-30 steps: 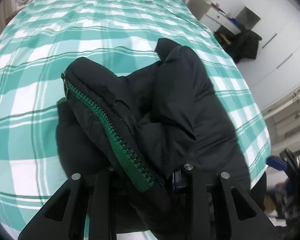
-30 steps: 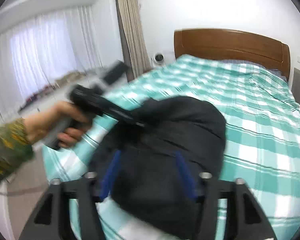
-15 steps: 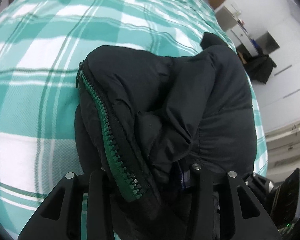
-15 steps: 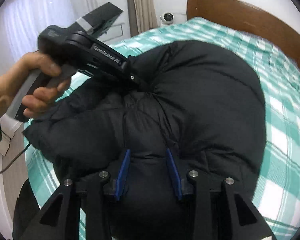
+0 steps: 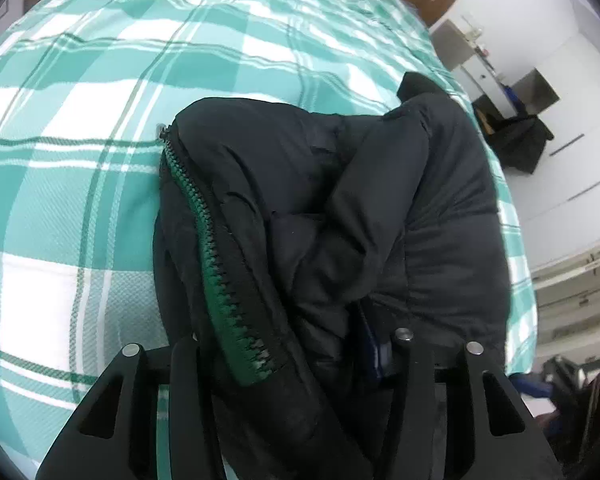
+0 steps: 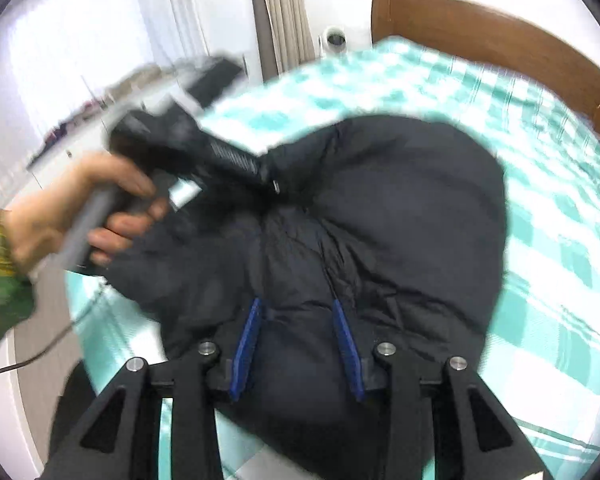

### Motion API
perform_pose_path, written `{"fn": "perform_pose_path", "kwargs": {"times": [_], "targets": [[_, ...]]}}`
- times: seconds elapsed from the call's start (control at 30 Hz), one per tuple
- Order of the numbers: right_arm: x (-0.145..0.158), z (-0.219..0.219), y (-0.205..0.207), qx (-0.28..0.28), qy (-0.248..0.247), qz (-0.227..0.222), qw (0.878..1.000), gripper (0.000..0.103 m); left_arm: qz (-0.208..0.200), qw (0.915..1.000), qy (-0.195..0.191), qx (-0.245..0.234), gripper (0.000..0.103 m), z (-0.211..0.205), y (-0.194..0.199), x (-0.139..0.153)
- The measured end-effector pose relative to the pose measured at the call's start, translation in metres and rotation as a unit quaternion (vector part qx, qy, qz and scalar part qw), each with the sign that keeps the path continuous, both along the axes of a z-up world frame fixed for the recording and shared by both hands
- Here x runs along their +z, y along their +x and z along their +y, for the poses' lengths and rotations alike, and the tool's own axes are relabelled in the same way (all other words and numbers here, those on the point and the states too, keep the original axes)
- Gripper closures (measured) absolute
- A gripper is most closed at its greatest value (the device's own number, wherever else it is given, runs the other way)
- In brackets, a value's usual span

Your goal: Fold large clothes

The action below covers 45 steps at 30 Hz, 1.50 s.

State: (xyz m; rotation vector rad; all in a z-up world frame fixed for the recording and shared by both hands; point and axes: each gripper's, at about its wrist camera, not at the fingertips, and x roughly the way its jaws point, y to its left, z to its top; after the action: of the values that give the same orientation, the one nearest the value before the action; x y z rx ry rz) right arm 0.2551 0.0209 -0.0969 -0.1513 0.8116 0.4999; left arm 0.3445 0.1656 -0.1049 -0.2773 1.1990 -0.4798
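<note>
A black padded jacket (image 5: 380,208) with a green zipper (image 5: 216,264) lies bunched on the green checked bed (image 5: 80,120). My left gripper (image 5: 296,364) is shut on a thick fold of the jacket at the zipper edge; its fingers are mostly buried in cloth. In the right wrist view the jacket (image 6: 400,220) fills the middle. My right gripper (image 6: 296,336) holds jacket cloth between its blue pads (image 6: 248,340), which stand apart around the bulk. The left gripper (image 6: 220,160) also shows there, held by a hand, biting the jacket's far left edge.
A wooden headboard (image 6: 480,36) stands at the bed's far end. Curtains (image 6: 280,12) and a window are at the left. White cupboards and a dark bag (image 5: 520,140) stand beyond the bed's right edge. A cable (image 6: 20,360) hangs by the bed's corner.
The right gripper has pulled back a little from the jacket, and the left gripper with its hand has shifted; the right wrist view is blurred by motion. Both grips on the jacket hold.
</note>
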Motion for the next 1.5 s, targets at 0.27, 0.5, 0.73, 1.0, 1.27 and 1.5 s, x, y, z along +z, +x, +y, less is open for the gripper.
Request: {"fn": "perform_pose_path", "kwargs": {"times": [0.27, 0.5, 0.73, 1.0, 1.27, 1.5], "targets": [[-0.012, 0.005, -0.041, 0.053, -0.007, -0.027, 0.998, 0.064, -0.007, 0.9991, -0.040, 0.011, 0.045, 0.014, -0.008, 0.018], [-0.052, 0.036, -0.021, 0.085, -0.050, 0.032, 0.995, 0.060, -0.004, 0.9978, -0.058, 0.031, 0.043, 0.031, -0.013, 0.020], [0.004, 0.025, -0.035, 0.080, 0.018, -0.004, 0.997, 0.060, -0.020, 0.9938, -0.097, 0.050, 0.042, 0.057, -0.027, 0.029], [-0.040, 0.061, 0.004, 0.090, 0.010, 0.069, 0.993, 0.059, -0.019, 0.9905, -0.101, 0.092, 0.035, 0.088, -0.040, 0.028], [0.010, 0.041, -0.032, 0.102, 0.032, 0.024, 0.994, 0.036, -0.019, 0.9851, -0.159, 0.063, 0.026, 0.077, -0.050, 0.032], [0.037, 0.042, -0.050, 0.106, 0.045, -0.010, 0.993, 0.036, -0.096, 0.9950, -0.027, 0.003, 0.023, -0.007, -0.057, 0.096]]}}
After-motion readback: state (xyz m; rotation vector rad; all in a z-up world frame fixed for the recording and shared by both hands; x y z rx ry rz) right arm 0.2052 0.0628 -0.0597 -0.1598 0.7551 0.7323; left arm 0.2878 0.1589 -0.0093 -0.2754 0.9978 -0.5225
